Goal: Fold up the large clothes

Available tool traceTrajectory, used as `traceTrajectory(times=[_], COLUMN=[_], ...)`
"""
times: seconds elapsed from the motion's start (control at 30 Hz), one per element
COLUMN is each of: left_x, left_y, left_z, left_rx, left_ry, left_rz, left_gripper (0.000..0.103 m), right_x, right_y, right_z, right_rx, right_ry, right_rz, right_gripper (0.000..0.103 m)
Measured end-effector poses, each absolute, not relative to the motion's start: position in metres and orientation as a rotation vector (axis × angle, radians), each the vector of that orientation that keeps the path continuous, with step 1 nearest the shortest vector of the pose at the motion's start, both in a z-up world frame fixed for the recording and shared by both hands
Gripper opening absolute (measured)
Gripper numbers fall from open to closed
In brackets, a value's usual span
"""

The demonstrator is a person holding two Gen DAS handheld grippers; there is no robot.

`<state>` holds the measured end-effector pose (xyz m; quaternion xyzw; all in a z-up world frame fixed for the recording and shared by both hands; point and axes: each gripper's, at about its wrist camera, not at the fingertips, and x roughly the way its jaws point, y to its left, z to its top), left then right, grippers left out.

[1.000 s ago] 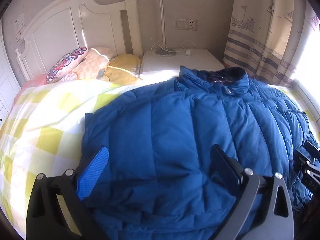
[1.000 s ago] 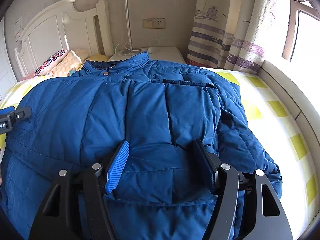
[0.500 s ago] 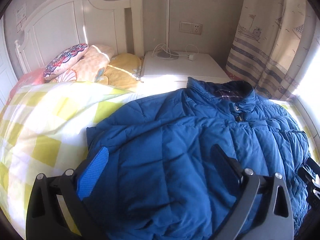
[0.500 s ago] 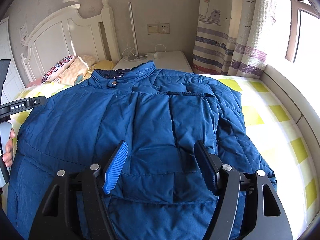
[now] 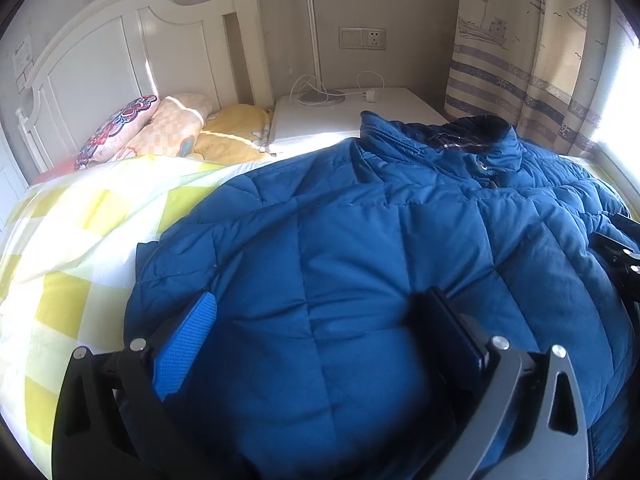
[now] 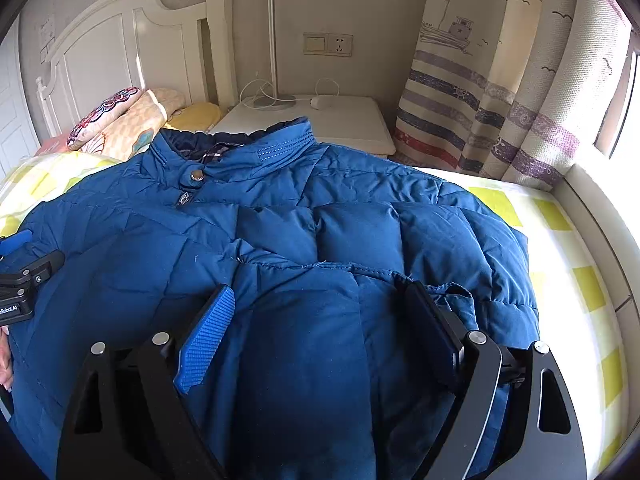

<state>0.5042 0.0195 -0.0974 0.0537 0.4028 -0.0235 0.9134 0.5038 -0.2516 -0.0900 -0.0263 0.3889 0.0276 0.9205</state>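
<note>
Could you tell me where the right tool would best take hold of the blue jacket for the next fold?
Probably the loose, ruffled edge of the blue jacket by the right tool, whose jaws are opening. It stands proud of the padding, thin enough to pinch. Come from above and the near side, one pad under the edge, and avoid the puffy middle panels.

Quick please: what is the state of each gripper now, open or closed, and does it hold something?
Left gripper: open, over the blue jacket, gripping nothing.
Right gripper: jaws opening, jacket fabric lies between them, not pinched.
</note>
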Motion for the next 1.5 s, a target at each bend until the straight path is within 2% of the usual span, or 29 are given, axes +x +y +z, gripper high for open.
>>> traceTrajectory(times=[0.33,0.4,0.47,0.53,0.67,0.73,0.87,0.97,1.1,1.23,1.33,1.4,1.5], left_x=[0.507,0.498,0.469,0.44,0.42,0.419,0.404,0.367,0.342,0.352,0.347,0.347,0.351], left_y=[0.015,0.015,0.015,0.005,-0.029,-0.037,-0.031,-0.027,-0.028,0.0,0.012,0.029,0.066], left_z=[-0.095,-0.082,-0.058,-0.045,-0.07,-0.094,-0.087,-0.069,-0.097,-0.105,-0.098,-0.101,-0.11], left_rx=[0.143,0.14,0.054,0.03,0.164,0.211,0.206,0.218,0.301,0.114,0.154,0.169,0.021], left_ry=[0.864,0.92,0.862,0.821,0.866,0.898,0.89,0.812,0.877,0.955,0.923,0.931,0.965], left_rz=[-0.02,0.054,0.006,-0.086,-0.114,-0.094,-0.073,-0.117,-0.153,-0.161,-0.06,0.011,-0.051], left_gripper=[0.101,0.1,0.1,0.101,0.101,0.101,0.101,0.101,0.101,0.101,0.101,0.101,0.101], right_x=[0.502,0.485,0.454,0.431,0.422,0.415,0.397,0.366,0.358,0.351,0.34,0.343,0.341], right_y=[-0.251,-0.252,-0.252,-0.245,-0.236,-0.236,-0.235,-0.235,-0.239,-0.247,-0.266,-0.295,-0.334], right_z=[-0.084,-0.064,-0.042,-0.035,-0.072,-0.084,-0.071,-0.062,-0.103,-0.095,-0.081,-0.09,-0.106], right_rx=[-0.059,-0.002,0.081,0.04,-0.072,-0.108,-0.109,-0.098,-0.141,-0.126,-0.154,-0.116,0.01], right_ry=[0.856,0.885,0.803,0.778,0.88,0.836,0.875,0.838,0.946,0.961,0.888,0.93,0.954], right_rz=[0.046,0.041,0.135,0.141,0.12,0.13,0.115,0.193,0.217,0.194,0.111,0.037,0.071], right_gripper=[0.085,0.086,0.086,0.086,0.086,0.087,0.086,0.086,0.087,0.086,0.086,0.086,0.086])
